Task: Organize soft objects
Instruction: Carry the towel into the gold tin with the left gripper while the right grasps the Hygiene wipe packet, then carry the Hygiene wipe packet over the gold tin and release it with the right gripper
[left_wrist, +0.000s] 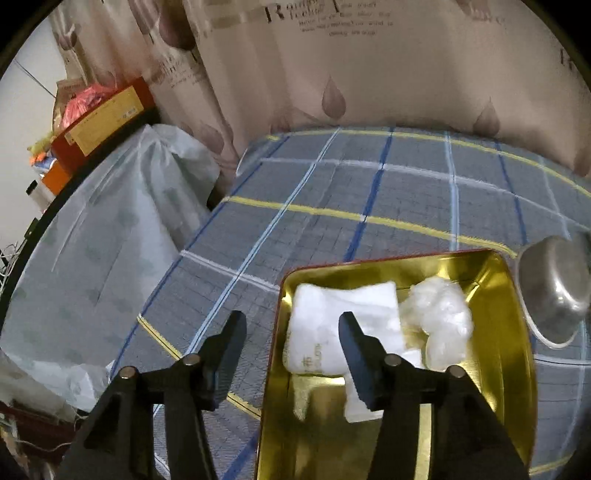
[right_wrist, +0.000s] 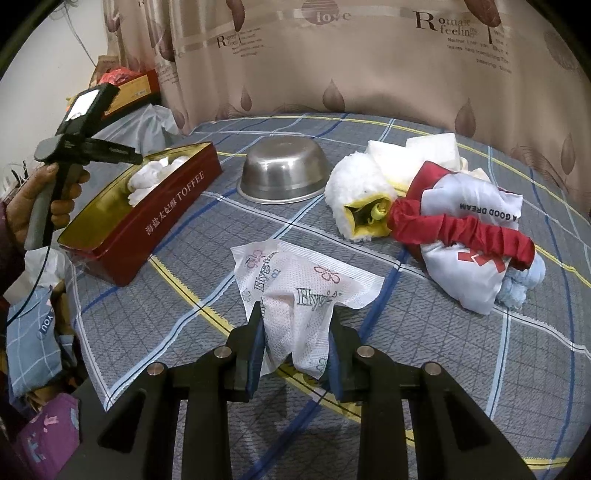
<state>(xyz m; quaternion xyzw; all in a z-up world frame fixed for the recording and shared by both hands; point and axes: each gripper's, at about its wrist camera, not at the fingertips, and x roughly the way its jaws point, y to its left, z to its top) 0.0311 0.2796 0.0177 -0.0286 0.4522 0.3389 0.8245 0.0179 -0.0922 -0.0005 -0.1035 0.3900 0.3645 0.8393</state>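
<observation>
A red toffee tin (right_wrist: 173, 218) with a gold inside (left_wrist: 491, 332) stands on the plaid bed and holds a white folded cloth (left_wrist: 343, 317) and a white crumpled wad (left_wrist: 441, 314). My left gripper (left_wrist: 291, 332) is open and empty, hovering above the tin's near left rim; it also shows in the right wrist view (right_wrist: 125, 155). My right gripper (right_wrist: 297, 321) is closed on a white printed Hygie packet (right_wrist: 295, 291), held just above the bed. A pile of soft items lies to the right: a white fluffy mitt (right_wrist: 358, 188), a red scrunched cloth (right_wrist: 461, 229) and a white printed bag (right_wrist: 469, 273).
A steel bowl (right_wrist: 282, 170) lies upside down behind the tin, also at the right edge of the left wrist view (left_wrist: 554, 288). A plastic-covered bundle (left_wrist: 110, 236) sits left of the bed. A curtain (right_wrist: 369, 66) hangs behind. Boxes (left_wrist: 103, 122) stand far left.
</observation>
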